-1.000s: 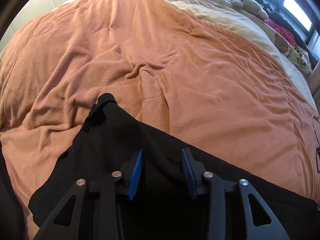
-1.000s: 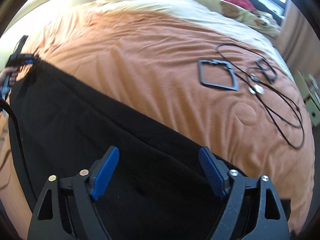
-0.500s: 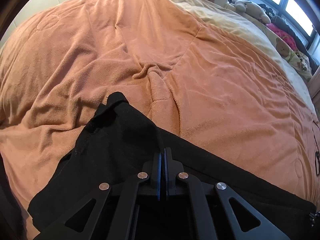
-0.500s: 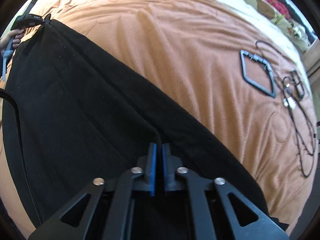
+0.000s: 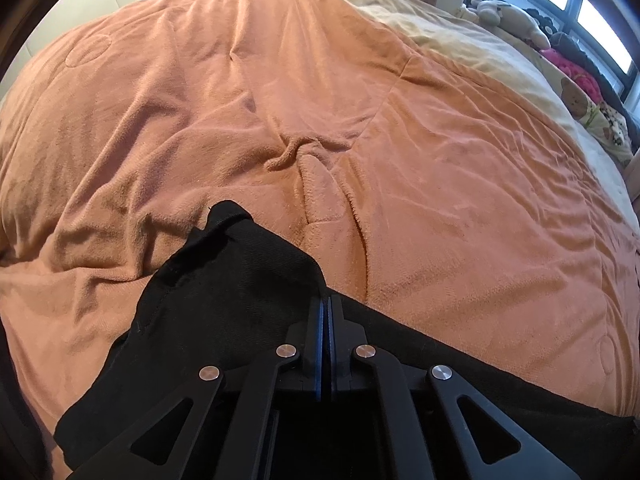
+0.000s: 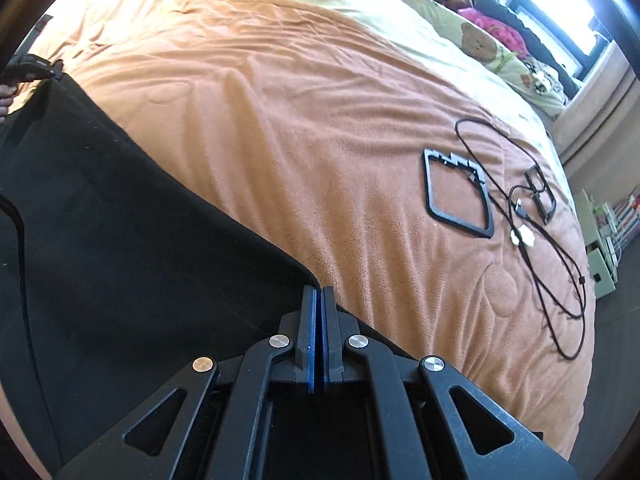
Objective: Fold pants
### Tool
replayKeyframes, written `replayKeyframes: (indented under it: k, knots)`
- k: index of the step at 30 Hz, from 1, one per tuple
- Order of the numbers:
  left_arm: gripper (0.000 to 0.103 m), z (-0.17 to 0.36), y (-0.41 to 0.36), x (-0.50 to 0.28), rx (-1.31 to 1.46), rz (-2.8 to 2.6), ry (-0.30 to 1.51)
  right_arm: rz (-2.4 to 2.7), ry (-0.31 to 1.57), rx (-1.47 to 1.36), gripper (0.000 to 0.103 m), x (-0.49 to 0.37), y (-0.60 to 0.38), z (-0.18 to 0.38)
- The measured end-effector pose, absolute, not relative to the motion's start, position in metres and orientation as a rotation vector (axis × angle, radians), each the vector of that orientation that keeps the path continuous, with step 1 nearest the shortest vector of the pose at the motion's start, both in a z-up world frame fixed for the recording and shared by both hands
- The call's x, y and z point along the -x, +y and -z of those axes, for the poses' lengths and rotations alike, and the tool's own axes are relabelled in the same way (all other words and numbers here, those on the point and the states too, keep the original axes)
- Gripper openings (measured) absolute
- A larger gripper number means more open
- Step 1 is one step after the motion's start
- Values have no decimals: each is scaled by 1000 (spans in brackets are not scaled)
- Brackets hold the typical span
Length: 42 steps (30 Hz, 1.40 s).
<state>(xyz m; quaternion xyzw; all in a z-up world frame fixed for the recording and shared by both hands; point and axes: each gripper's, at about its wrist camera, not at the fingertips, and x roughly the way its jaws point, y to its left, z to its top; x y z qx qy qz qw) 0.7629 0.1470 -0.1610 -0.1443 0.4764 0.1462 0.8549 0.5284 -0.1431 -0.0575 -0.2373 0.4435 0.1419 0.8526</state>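
I can read no text, label, brand, number or sign in either of my views. Nothing on my bed or on the things by the window carries lettering that I can make out.

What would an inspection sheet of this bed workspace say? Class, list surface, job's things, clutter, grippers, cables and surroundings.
Surface: orange blanket, wrinkled.
Job's things: black pants spread along the near edge.
Clutter: black square frame; smaller black frame.
Grippers: left gripper and right gripper shut on the pants' far edge.
Cables: black cable looped beside the frames.
Surroundings: stuffed toys under a window.
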Motion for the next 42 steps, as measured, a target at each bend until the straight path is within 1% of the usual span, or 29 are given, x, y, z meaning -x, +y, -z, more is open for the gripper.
replayKeyframes:
  k: [7,9,10,11,12,13,14,15,16,17,25,31,36,42]
  knots:
    - [4,165,148,-775,275,-296,986,-233,972,483,0,-543,-141,81]
    - [9,160,153,-776,270,-304,980,-194,960,474,0,-543,-139,79]
    - [11,156,157,-775,274,-313,973,-169,946,471,2,-542,-138,78]
    - [19,153,160,-772,280,-320,968,-157,938,463,10,-541,-137,76]
    - [34,148,165,-769,289,-324,961,-138,930,457,13,-540,-137,74]
    - [41,143,168,-765,296,-317,950,-131,918,441,22,-536,-138,71]
    - [52,138,171,-760,298,-307,934,-132,907,415,41,-532,-140,67]
    - [60,133,173,-755,286,-311,923,-138,893,377,52,-528,-144,62]
    - [63,127,175,-750,266,-318,913,-145,873,344,65,-522,-147,56]
    - [65,122,177,-745,249,-320,906,-148,858,325,66,-517,-150,51]
    - [65,93,204,-695,238,-299,878,-138,823,247,66,-469,-180,31]
    - [65,81,222,-652,263,-286,867,-99,807,178,66,-425,-216,10]
    - [57,82,233,-616,283,-274,873,-79,783,109,66,-387,-242,0]
    - [55,87,239,-573,340,-257,868,-54,750,50,66,-325,-268,-6]
